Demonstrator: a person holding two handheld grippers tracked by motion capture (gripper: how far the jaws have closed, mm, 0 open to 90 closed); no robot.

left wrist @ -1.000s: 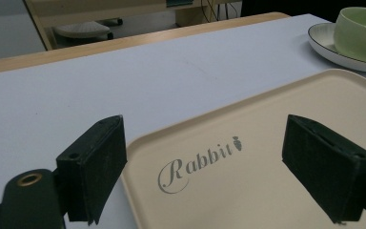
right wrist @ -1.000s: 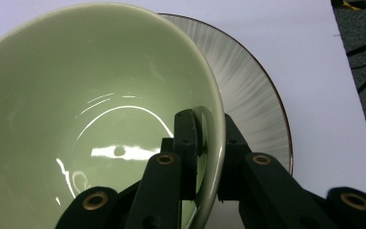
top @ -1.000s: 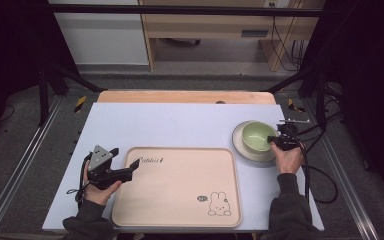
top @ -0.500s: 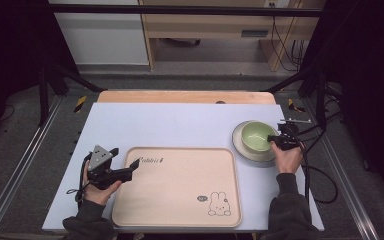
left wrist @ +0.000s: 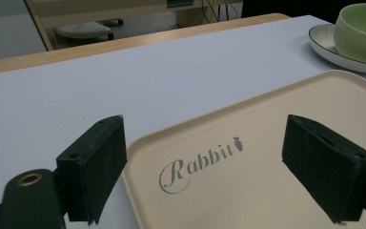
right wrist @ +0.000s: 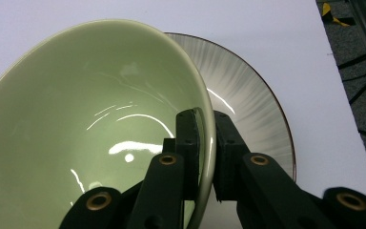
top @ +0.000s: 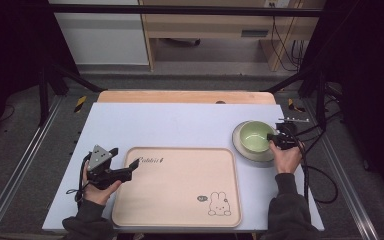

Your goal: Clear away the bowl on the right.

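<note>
The glossy pale-green ceramic bowl (top: 256,137) sits on a round grey plate with a dark rim (top: 245,151) near the right edge of the pale blue worktop (top: 180,125). The right gripper (right wrist: 207,143) is clenched on the bowl's rim, one jaw inside and one outside. The left gripper (top: 131,169) rests at the left edge of the beige rectangular plastic tray printed with a rabbit (top: 180,190), its jaws spread apart over the tray's corner, grasping nothing.
</note>
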